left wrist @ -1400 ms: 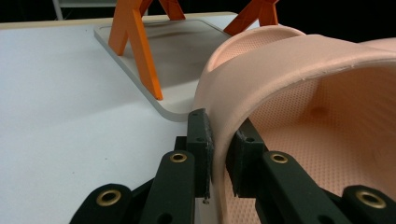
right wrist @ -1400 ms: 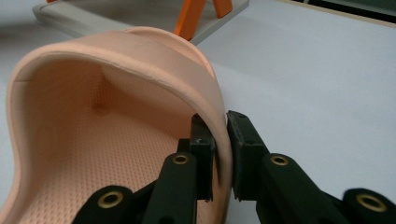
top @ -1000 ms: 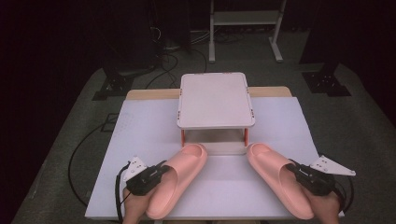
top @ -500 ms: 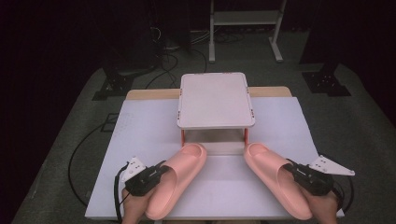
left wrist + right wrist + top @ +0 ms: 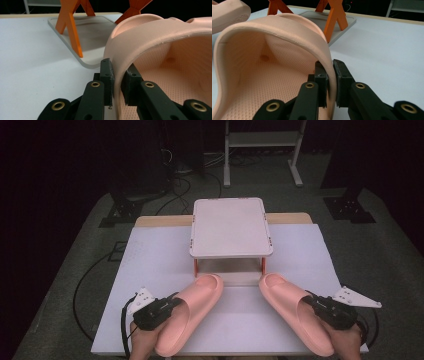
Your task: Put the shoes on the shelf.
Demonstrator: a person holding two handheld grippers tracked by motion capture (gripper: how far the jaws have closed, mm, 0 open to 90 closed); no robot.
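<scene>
L tool [image 5: 167,306] clamped on outer side wall of left pink slide sandal [image 5: 192,312]; R tool [image 5: 314,302] clamped on side wall of right pink slide sandal [image 5: 290,312]. Both sandals on white worktop [image 5: 150,270], toes angled inward twd small shoe rack [image 5: 231,226] w/ orange legs, just in front of rack's base tray, sandals apart.
</scene>
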